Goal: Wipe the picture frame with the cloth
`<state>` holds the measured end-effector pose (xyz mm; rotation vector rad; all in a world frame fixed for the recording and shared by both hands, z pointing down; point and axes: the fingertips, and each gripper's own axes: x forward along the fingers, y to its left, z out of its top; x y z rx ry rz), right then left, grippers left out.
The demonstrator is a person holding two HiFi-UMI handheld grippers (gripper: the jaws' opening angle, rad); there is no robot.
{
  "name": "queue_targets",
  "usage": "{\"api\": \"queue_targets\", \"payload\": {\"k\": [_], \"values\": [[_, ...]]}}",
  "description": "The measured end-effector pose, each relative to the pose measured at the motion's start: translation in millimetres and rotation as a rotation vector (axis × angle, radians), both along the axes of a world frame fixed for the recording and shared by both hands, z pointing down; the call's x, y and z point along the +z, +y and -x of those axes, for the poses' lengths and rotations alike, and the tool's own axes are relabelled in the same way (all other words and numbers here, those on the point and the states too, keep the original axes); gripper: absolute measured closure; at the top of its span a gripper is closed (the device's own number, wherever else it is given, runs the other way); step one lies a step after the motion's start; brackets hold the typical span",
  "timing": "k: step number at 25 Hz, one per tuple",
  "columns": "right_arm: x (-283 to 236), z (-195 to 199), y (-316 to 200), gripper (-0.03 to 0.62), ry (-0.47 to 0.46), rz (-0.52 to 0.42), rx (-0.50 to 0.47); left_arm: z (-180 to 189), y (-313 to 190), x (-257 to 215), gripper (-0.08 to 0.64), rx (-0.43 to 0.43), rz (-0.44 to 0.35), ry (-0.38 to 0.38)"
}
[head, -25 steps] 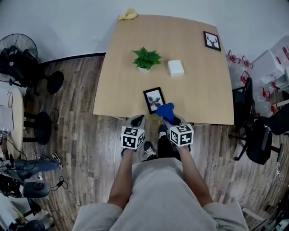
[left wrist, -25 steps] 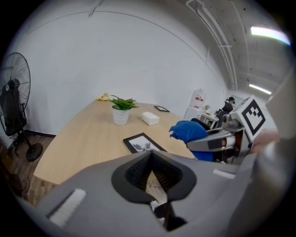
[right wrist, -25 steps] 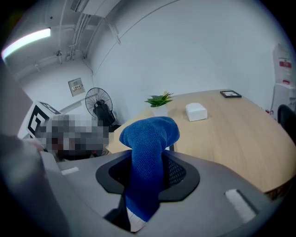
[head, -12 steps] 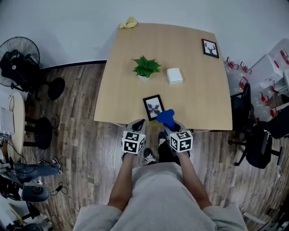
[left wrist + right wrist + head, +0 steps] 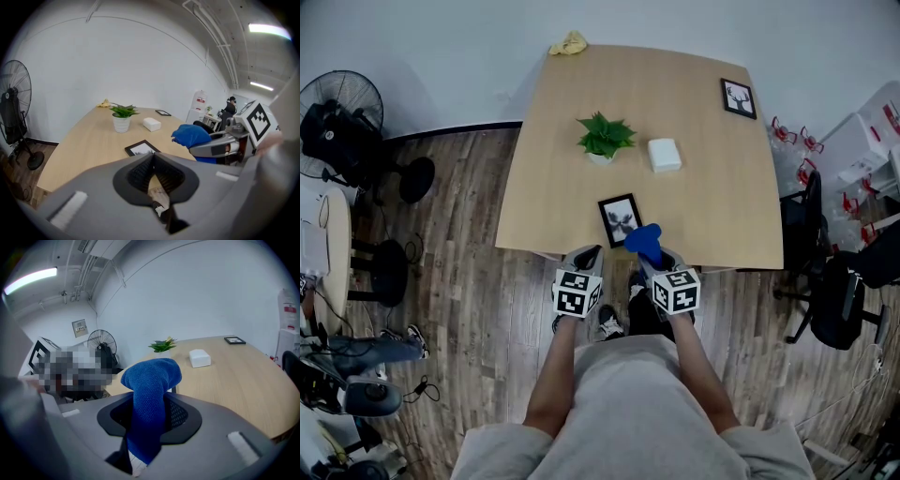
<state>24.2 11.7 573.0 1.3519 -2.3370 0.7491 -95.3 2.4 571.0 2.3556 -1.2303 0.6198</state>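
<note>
While your right gripper (image 5: 656, 258) has its jaws clenched on the blue cloth (image 5: 151, 380), only a narrow waist of the fabric sits between them. The rest is a loose wad above the tips. Drag that wad hard across glass and I think it could work free, or fold back so the bare jaw tips scrape the pane. The picture frame (image 5: 620, 219) lies flat on the table (image 5: 712, 197), close to the front edge and just ahead of both grippers, and nothing is holding it. That looks like the bigger risk. A stroke pulled toward you could slide the frame over the edge and onto the floor, and a sideways stroke could spin it. Your left gripper (image 5: 584, 255) has its jaws pressed together on nothing and hangs short of the table edge, so it is not steadying the frame. Judging from this, you would do well to pin a corner with it, or to wipe away from the edge with light pressure. A second frame (image 5: 739, 97) lies near the far right corner, well apart from this one, so be sure which one you mean to clean. The potted plant (image 5: 605, 137) and the white box (image 5: 664, 154) sit farther back and look out of the way, unless the frame gets shoved forward.
</note>
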Motion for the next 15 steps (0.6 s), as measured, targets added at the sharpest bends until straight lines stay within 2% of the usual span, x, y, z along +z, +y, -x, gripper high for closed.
{"api": "queue_targets", "payload": {"k": [15], "values": [[-5.6,8.7,4.1,0.468,-0.014,-0.016,-0.004,3.1,6.1,-0.7,0.508,0.002,-0.004,0.003]]}}
